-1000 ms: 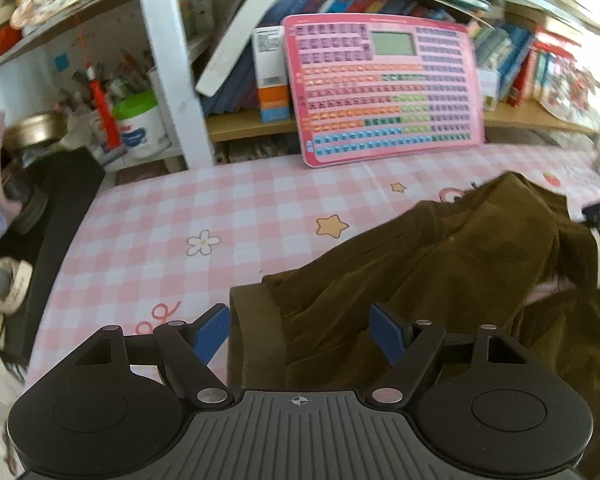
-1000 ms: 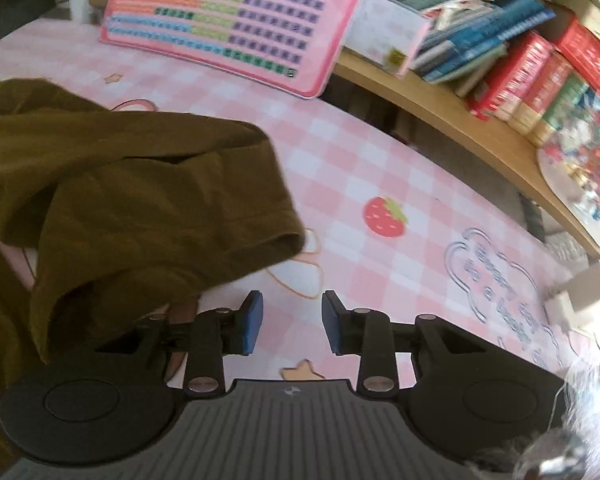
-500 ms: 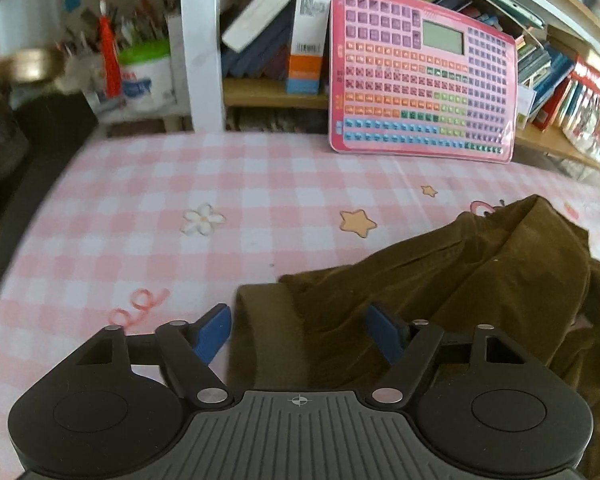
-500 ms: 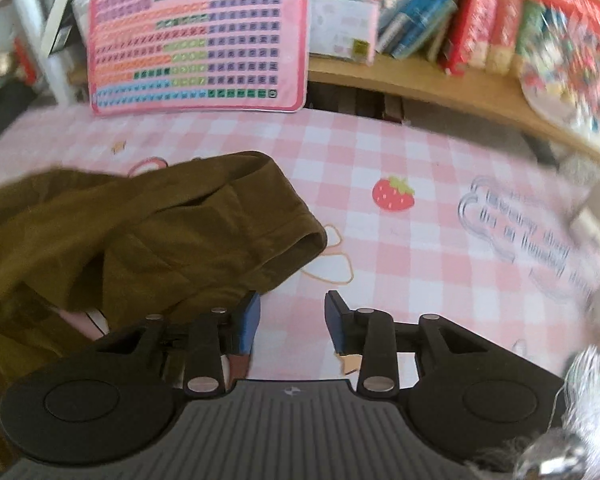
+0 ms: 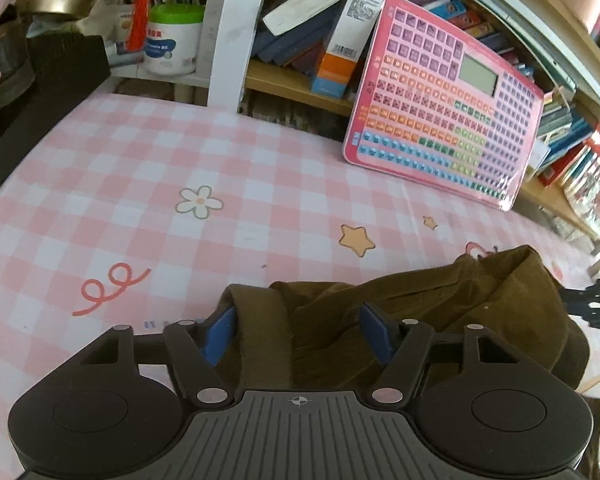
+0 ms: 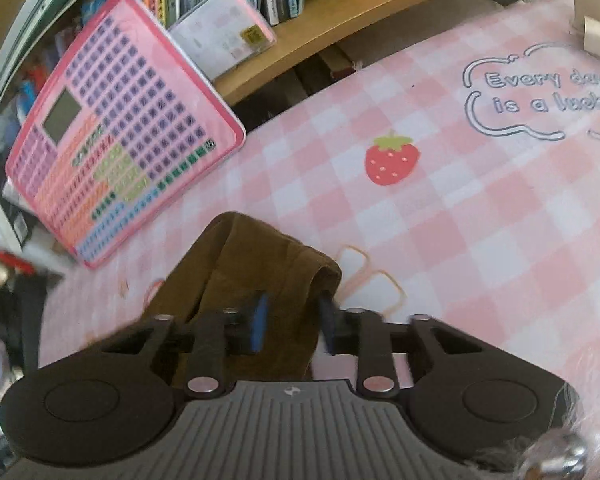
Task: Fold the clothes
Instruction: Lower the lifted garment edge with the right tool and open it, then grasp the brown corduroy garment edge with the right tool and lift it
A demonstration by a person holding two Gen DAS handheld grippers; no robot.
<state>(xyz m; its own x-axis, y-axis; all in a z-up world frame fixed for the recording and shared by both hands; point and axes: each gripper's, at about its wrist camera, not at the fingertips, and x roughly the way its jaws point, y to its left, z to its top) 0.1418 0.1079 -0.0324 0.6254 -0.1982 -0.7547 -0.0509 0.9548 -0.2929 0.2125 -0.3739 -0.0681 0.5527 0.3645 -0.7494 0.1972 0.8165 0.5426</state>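
The left claw [image 5: 296, 334] pointed down at a brown garment [image 5: 440, 320] bunched on the pink checked counter [image 5: 180, 160]. Its blue pads [image 5: 220, 334] stood apart, with the garment's banded edge [image 5: 260, 340] lying between them. A pink keyboard toy [image 5: 444, 112] leaned against the bookshelf [image 5: 284, 84] behind. A white tub with a green lid [image 5: 174, 40] stood at upper left.

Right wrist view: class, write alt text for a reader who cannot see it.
The right gripper has just been closing, and a fold of the brown garment lies between its blue pads on a pink checked tablecloth. A pink button tablet leans against a bookshelf behind.
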